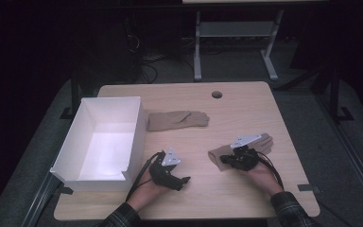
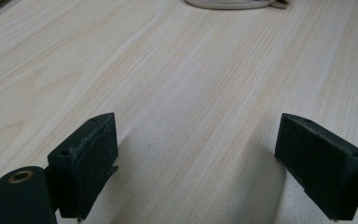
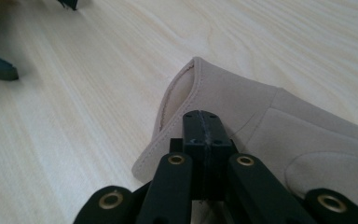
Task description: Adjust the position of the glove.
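Pale wood-grain worktop (image 1: 246, 101) stands on grey carpet floor (image 1: 312, 104) in a dark room. Your right tool (image 3: 202, 122) is pressed together, pinching the tan fabric glove (image 3: 261, 121); your left tool (image 2: 196, 158) is spread.

The near glove (image 1: 263, 143) is beige and of soft cloth, and it lies on the right part of the table, its open cuff (image 3: 179, 95) turned to the left. The cuff edge is lifted a little from the wood. The second beige glove (image 1: 177, 120) lies flat just beside the white box.
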A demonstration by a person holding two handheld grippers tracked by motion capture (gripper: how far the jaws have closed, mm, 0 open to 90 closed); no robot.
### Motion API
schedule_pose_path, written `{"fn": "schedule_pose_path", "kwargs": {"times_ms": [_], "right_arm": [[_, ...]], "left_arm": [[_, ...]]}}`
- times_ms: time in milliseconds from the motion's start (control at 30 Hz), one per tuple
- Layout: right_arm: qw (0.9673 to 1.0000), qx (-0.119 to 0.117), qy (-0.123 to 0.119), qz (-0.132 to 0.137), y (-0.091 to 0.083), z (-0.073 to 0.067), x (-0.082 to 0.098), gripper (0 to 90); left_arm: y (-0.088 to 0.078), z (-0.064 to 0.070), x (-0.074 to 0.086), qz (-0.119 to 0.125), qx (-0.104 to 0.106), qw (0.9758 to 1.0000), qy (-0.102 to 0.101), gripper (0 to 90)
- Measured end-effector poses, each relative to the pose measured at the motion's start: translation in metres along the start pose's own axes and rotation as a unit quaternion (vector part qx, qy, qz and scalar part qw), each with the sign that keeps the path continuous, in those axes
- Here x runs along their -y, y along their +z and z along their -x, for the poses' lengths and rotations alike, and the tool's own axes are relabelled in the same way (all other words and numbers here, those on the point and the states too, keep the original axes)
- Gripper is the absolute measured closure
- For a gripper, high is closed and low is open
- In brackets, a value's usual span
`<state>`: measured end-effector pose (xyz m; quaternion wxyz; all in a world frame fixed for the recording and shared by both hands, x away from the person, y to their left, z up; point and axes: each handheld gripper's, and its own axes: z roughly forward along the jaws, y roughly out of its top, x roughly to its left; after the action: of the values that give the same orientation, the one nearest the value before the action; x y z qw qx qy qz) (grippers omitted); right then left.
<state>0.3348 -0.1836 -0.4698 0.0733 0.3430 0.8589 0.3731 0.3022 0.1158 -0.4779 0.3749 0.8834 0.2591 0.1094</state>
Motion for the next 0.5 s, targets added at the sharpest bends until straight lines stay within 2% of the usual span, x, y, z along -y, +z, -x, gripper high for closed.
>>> {"fn": "schedule_pose_path", "kwargs": {"times_ms": [133,267,400,500], "right_arm": [[1.0,-0.001,-0.002,-0.005,-0.006,-0.002,0.006,90.0],[0.9999,-0.003,-0.008,-0.01,-0.014,-0.003,0.013,90.0],[0.9999,-0.002,-0.001,-0.015,-0.024,-0.004,0.022,90.0],[0.9998,0.001,-0.004,-0.019,-0.03,-0.005,0.027,90.0]], "left_arm": [[0.0,0.001,0.001,0.0,0.0,1.0,-0.004,12.3],[-0.001,0.0,0.001,0.001,-0.001,1.0,0.0,12.3],[-0.001,0.001,0.001,0.001,-0.001,1.0,-0.001,12.3],[-0.001,0.001,0.001,0.001,-0.001,1.0,-0.002,12.3]]}}
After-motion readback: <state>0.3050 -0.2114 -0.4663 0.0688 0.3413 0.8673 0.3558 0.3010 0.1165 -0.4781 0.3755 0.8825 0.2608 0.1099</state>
